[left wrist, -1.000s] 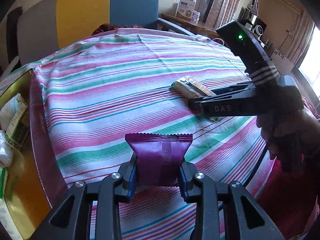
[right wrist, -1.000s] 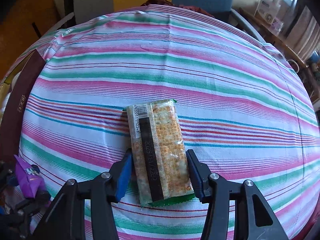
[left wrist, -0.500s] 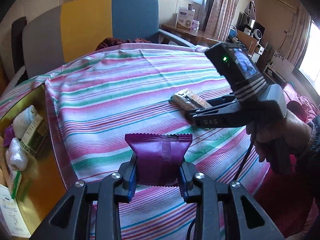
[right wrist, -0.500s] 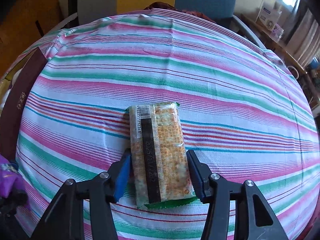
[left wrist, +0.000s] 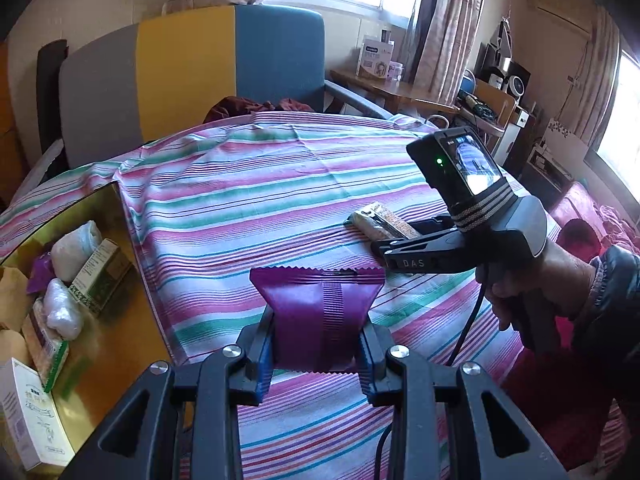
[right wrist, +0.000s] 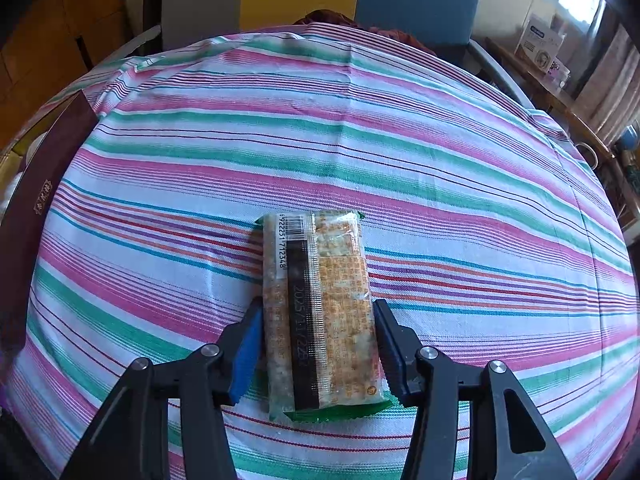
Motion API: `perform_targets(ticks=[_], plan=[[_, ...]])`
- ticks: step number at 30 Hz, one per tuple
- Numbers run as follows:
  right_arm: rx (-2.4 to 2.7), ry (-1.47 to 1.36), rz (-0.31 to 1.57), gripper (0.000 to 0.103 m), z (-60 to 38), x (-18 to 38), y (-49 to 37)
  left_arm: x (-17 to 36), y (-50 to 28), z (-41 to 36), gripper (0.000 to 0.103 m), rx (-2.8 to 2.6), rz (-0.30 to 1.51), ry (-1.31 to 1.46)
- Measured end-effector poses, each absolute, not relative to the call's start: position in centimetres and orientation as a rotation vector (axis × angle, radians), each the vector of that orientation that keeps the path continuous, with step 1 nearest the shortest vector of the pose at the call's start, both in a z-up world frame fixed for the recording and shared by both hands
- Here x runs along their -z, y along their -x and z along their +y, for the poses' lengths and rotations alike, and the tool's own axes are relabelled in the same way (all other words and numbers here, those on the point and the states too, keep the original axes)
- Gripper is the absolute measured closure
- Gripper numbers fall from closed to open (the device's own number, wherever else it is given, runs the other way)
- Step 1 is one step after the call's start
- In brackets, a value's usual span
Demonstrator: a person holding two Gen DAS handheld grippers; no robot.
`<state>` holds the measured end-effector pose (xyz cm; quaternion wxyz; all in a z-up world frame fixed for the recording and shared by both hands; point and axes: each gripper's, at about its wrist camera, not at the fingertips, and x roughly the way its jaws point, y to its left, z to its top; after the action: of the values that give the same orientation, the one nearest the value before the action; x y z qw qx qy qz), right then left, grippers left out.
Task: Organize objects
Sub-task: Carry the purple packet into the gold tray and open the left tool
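The purple snack packet [left wrist: 322, 316] is clamped between the fingers [left wrist: 260, 344] of the left gripper [left wrist: 320, 354] and held clear of the striped cloth [left wrist: 248, 200] that covers the tabletop. To its left lies an open gold-lined box [left wrist: 108, 336] holding 2 white wrapped bundles [left wrist: 76, 248], a green carton [left wrist: 98, 276] and other small packs.

The cracker packet [right wrist: 320, 312] lies flat on the cloth, seam side up. The fingers [right wrist: 246, 344] of the right gripper [right wrist: 318, 350] bracket its near half. Both pads appear to touch its long edges, though a firm grip is not evident.

Step in hand, as judged: carrying the purple packet toward the box while the cracker packet is being grasped. The next move calls for swinging the left gripper over the box and releasing above a free spot. The right fingers must pinch firmly before any lift.
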<state>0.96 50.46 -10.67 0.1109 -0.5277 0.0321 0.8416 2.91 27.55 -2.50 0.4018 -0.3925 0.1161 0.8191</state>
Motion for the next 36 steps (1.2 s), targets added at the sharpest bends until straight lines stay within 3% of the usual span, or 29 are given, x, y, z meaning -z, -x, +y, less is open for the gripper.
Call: perform_targets(ticks=[9, 17, 27, 31, 36], plan=[[-2.475, 1.539, 0.07, 0.05, 50.3, 10.5, -1.2, 1.3, -1.6, 23.6, 0.07, -2.161, 0.23, 0.998], [-2.47, 1.539, 0.041, 0.05, 50.2, 10.7, -0.7, 1.6, 3.3, 14.5, 0.07, -2.34, 0.056, 1.126], [-2.469, 1.542, 0.022, 0.05, 50.2, 10.6, -0.5, 6.3, 5.5, 13.3, 0.066, -2.339, 0.097, 1.331], [-2.47, 1.541, 0.021, 0.05, 50.2, 10.6, -0.5, 6.7, 5.3, 12.9, 0.059, -2.366, 0.122, 1.345], [-2.464, 1.539, 0.009, 0.051, 50.1, 10.6, -0.3, 5.9, 5.0, 11.4, 0.058, -2.398, 0.083, 1.309]])
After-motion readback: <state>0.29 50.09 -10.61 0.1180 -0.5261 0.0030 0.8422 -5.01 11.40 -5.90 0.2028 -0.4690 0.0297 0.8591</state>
